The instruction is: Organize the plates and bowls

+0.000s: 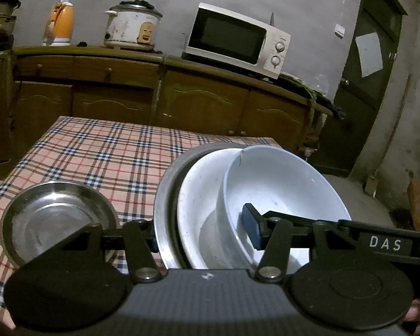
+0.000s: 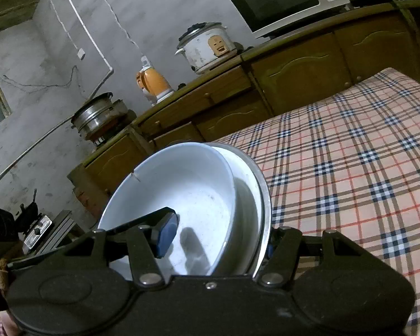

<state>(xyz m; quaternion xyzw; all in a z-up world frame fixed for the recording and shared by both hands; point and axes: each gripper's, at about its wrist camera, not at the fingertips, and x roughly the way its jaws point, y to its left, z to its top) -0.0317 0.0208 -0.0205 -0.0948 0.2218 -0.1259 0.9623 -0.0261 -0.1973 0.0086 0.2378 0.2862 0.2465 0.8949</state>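
A stack of dishes is held tilted above the checked tablecloth (image 1: 98, 151): a white bowl (image 1: 282, 184) nests in a white plate (image 1: 198, 196), which sits in a steel plate (image 1: 165, 196). The left gripper (image 1: 204, 238) pinches the stack's rim, one blue pad inside the bowl at 3 o'clock, the other finger outside the steel plate at 9 o'clock. The right gripper (image 2: 218, 238) clamps the same stack likewise, spread wider. A small steel dish (image 1: 56, 218) lies on the cloth at 9 o'clock of the stack. Behind, a microwave (image 1: 238, 39) stands on the cabinet.
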